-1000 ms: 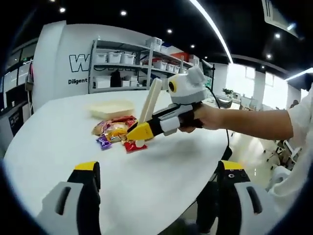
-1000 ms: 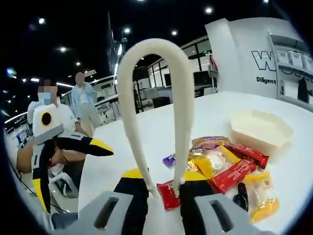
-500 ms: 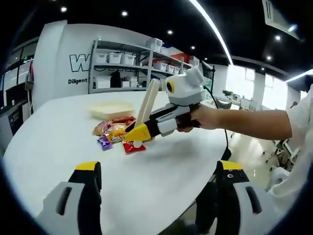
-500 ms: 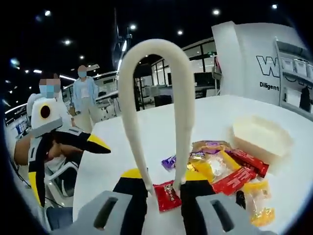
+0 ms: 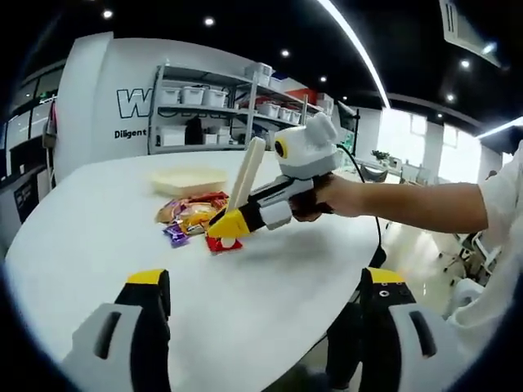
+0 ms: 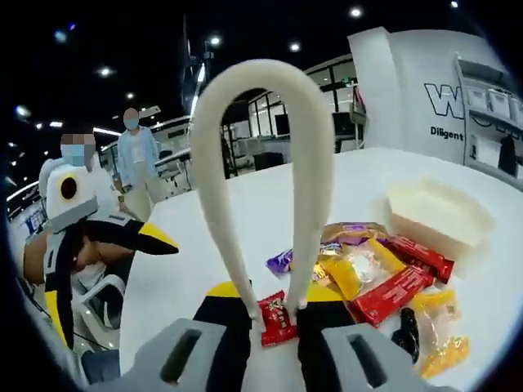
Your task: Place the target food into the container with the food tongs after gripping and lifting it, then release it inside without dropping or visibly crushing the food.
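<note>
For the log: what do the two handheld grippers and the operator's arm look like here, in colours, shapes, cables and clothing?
Each gripper has grey jaw bodies with black, yellow-tipped fingers. The right gripper carries a white rounded housing with a yellow-ringed lens, and a dark cable runs behind it. The left gripper has the same white housing and black-and-yellow fingers. The person's sleeve is white and short.

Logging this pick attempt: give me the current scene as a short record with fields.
tool: white food tongs held in right gripper, tips down
target: red snack packet between the tong tips, on the table
pile: wrapped snacks beside it
container: pale tray beyond the pile, nothing seen inside
left gripper: open, holding nothing
surface: white table
</note>
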`<state>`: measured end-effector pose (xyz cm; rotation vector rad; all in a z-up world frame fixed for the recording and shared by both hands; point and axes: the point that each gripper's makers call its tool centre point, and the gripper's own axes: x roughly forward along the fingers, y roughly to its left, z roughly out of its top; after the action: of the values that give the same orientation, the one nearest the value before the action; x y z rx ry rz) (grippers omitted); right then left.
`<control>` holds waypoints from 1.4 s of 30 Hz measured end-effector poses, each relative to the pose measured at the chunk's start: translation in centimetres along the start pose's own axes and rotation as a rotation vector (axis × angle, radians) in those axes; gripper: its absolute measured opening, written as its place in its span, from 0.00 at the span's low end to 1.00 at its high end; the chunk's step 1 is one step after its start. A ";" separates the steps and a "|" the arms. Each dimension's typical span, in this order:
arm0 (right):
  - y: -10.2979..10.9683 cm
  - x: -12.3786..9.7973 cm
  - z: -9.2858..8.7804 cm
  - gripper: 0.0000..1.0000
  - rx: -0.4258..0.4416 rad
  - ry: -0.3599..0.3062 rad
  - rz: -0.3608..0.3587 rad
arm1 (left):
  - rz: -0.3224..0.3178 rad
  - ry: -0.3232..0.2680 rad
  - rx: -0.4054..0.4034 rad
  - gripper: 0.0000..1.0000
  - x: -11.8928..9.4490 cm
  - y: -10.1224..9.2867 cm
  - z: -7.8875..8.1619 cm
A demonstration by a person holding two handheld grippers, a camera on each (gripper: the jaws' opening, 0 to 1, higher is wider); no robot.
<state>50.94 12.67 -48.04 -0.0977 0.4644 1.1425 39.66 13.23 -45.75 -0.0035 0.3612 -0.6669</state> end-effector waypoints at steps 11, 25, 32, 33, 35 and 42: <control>-0.7 -0.8 -0.2 0.11 0.060 -0.017 -0.031 | 0.012 0.009 0.012 0.96 0.3 0.0 -0.2; -1.3 -3.8 1.9 0.12 0.093 -0.070 -0.061 | 0.024 0.008 0.009 0.98 0.7 -0.4 -0.2; -1.9 -5.5 3.2 0.12 0.086 -0.086 -0.092 | 0.021 0.000 0.016 0.98 0.6 -0.7 0.2; -2.1 -5.8 3.6 0.12 0.078 -0.090 -0.103 | 0.024 0.001 0.018 0.97 0.6 -0.6 0.2; -2.4 -6.4 4.2 0.12 0.092 -0.100 -0.110 | 0.030 0.004 0.019 0.97 0.6 -0.4 0.1; -3.8 -7.7 5.6 0.12 0.116 -0.125 -0.136 | 0.043 0.001 0.015 0.96 0.5 -0.1 0.0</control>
<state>53.51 6.20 -40.44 0.0429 0.4055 0.9800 39.91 12.84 -45.91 0.0184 0.3563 -0.6268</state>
